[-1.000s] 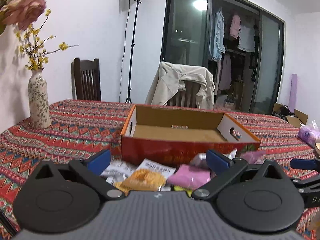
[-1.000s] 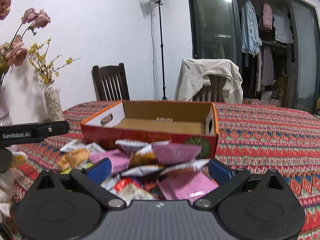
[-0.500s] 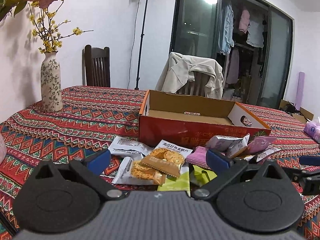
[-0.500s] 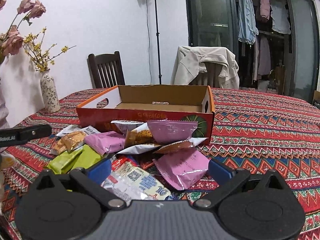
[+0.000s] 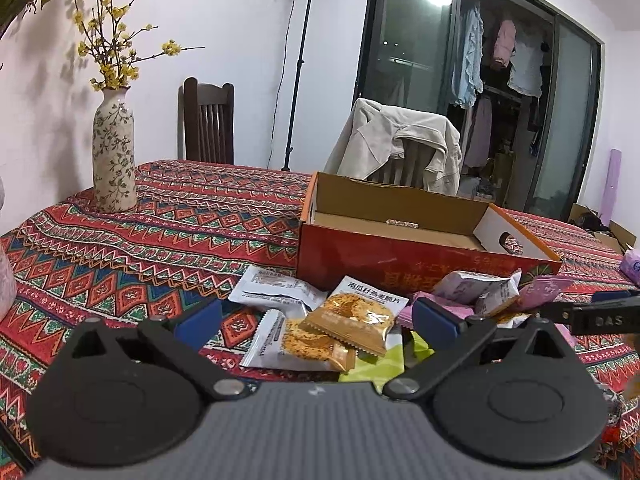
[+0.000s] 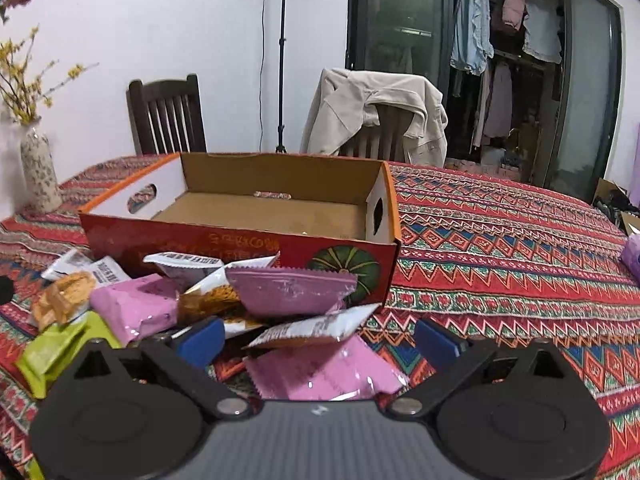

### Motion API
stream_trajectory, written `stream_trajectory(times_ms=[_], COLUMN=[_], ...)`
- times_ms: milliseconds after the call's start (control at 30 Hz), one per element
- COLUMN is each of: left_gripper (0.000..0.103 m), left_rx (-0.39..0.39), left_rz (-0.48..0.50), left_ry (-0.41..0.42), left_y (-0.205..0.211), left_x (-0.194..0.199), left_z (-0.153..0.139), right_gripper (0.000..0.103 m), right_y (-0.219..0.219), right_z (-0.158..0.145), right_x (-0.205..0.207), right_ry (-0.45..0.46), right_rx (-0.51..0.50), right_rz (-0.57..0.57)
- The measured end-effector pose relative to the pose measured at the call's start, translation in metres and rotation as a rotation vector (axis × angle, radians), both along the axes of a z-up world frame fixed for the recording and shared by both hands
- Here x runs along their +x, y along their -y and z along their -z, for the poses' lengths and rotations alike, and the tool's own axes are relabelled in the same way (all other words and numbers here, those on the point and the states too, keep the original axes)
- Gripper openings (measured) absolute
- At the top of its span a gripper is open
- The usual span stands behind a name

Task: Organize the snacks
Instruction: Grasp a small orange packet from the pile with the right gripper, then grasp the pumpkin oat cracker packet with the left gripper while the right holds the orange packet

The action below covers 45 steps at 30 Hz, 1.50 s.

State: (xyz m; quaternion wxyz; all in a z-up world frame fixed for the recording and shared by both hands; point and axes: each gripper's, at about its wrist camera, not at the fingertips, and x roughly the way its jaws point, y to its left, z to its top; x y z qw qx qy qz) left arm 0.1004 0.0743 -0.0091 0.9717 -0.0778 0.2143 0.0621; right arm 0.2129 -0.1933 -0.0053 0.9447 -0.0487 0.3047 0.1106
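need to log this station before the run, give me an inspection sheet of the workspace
surface: table under a patterned red cloth.
job's things: open cardboard box, nothing seen inside; snack packets heaped in front of it, outside.
clutter: flower vase, purple pack at right edge.
grippers: left gripper and right gripper open, fingers holding nothing.
cables: cord down the lamp stand.
surroundings: two chairs, jacket on one; glass doors, hanging clothes.

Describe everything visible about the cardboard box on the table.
The cardboard box is a shallow, open-topped tray: red printed outside with gold lettering and a green pumpkin picture, orange rim, plain brown inside, white end walls with oval handle holes. It sits upright on the patterned tablecloth, seemingly empty. Snack packets are piled against its near wall.
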Motion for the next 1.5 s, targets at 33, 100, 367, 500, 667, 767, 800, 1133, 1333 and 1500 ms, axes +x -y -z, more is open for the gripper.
stream_trajectory(times_ms=[33, 100, 367, 500, 667, 767, 800, 1133, 1333, 1500], left_gripper=[0.103, 0.103, 0.103, 0.103, 0.103, 0.103, 0.103, 0.103, 0.103, 0.103], left_rx=[0.000, 0.000, 0.010, 0.016, 0.029, 0.037, 0.040, 0.065, 0.108, 0.111], left_rz=[-0.001, 0.000, -0.022, -0.025, -0.025, -0.026, -0.028, -0.040, -0.053, -0.043], left_ry=[0.001, 0.002, -0.025, -0.027, -0.041, -0.041, -0.042, -0.052, -0.066, -0.099], left_y=[-0.001, -0.001, -0.005, -0.003, 0.002, 0.004, 0.005, 0.011, 0.008, -0.001], left_x=[0.000, -0.001, 0.006, 0.007, 0.011, 0.010, 0.010, 0.015, 0.029, 0.048], left_z=[0.000, 0.000, 0.004, 0.004, 0.004, 0.003, 0.003, -0.001, -0.010, -0.014], right_gripper=[0.096, 0.092, 0.063, 0.049, 0.034, 0.029, 0.027, 0.013, 0.012, 0.012], right_y=[-0.001, 0.000, 0.016, 0.019, 0.026, 0.030, 0.031, 0.045, 0.053, 0.058], right_z=[0.001, 0.002, 0.025, 0.026, 0.024, 0.024, 0.023, 0.013, 0.008, 0.003], right_x=[0.004, 0.012, 0.027, 0.023, 0.013, 0.010, 0.008, -0.017, -0.026, -0.034], right_ry=[-0.007, -0.016, -0.085, -0.050, -0.016, -0.005, 0.001, 0.098, 0.167, 0.226], right_rx=[0.000, 0.008, 0.181, 0.201, 0.194, 0.207, 0.212, 0.259, 0.287, 0.308], right_rz=[0.003, 0.018, -0.004, -0.016, -0.014, -0.007, -0.007, -0.020, -0.009, -0.006])
